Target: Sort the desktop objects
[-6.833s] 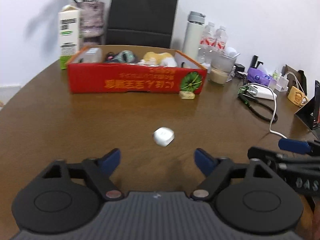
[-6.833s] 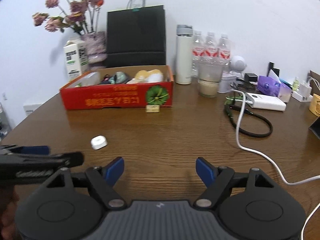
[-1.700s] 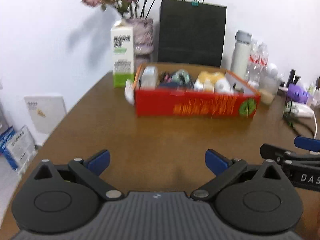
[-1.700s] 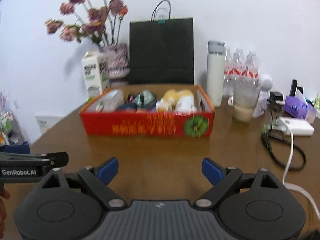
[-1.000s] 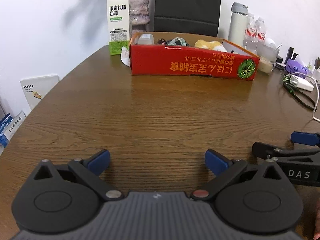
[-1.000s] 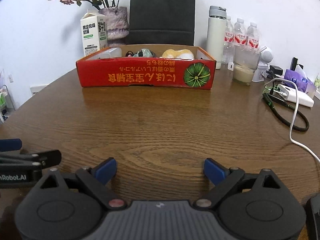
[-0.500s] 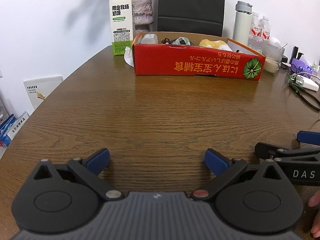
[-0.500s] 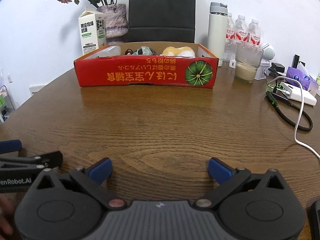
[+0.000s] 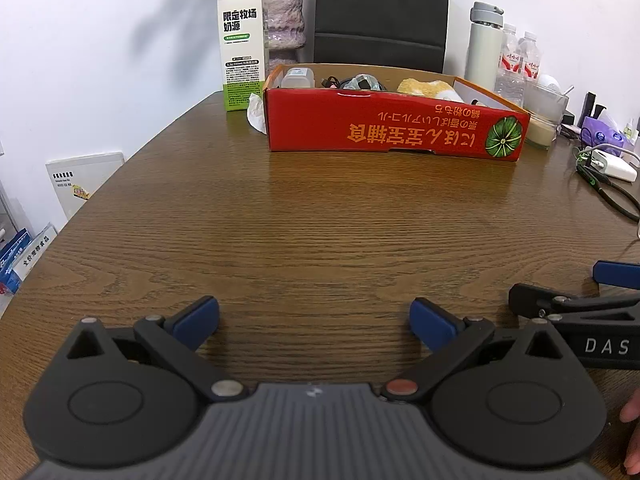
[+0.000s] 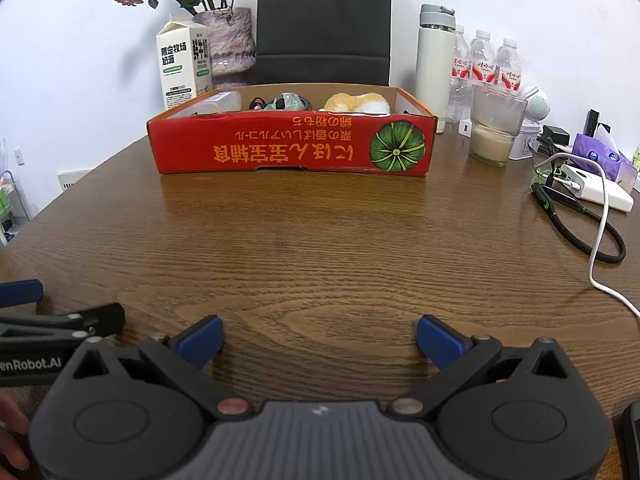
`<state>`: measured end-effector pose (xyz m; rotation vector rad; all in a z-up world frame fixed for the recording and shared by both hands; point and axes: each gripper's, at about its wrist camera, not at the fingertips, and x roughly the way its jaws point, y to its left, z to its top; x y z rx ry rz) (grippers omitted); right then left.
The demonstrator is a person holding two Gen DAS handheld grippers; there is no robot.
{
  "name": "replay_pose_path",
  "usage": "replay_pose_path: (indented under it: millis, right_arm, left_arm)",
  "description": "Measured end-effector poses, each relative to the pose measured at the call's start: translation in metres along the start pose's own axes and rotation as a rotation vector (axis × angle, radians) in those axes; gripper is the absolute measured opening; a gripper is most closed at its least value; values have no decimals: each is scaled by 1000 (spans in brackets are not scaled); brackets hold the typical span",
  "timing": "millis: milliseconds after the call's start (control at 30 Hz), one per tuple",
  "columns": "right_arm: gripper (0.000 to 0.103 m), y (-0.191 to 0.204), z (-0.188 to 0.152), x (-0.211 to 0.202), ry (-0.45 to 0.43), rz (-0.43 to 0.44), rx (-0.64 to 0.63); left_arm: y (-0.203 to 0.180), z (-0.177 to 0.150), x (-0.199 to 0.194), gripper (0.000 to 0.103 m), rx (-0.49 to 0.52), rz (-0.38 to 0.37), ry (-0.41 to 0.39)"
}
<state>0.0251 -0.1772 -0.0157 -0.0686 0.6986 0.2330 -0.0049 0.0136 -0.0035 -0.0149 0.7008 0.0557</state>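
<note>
Wooden table (image 9: pixel 320 240) now bare of the earlier white piece, left tool (image 9: pixel 314 318) and right tool (image 10: pixel 319 338) both spread, empty.

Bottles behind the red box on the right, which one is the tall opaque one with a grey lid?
The white thermos flask, nearest the red box. The three water bottles beside it are clear plastic with red labels, and shorter.
</note>
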Motion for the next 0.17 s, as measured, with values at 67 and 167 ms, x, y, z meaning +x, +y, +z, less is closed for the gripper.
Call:
replay_pose_path:
  millis: [67,167]
  right_arm:
    - [103,0,0,0,0,0,0]
    - [103,0,0,0,0,1,-1]
  left_arm:
    - [0,0,0,103,0,0,0]
    - [0,0,0,103,0,0,0]
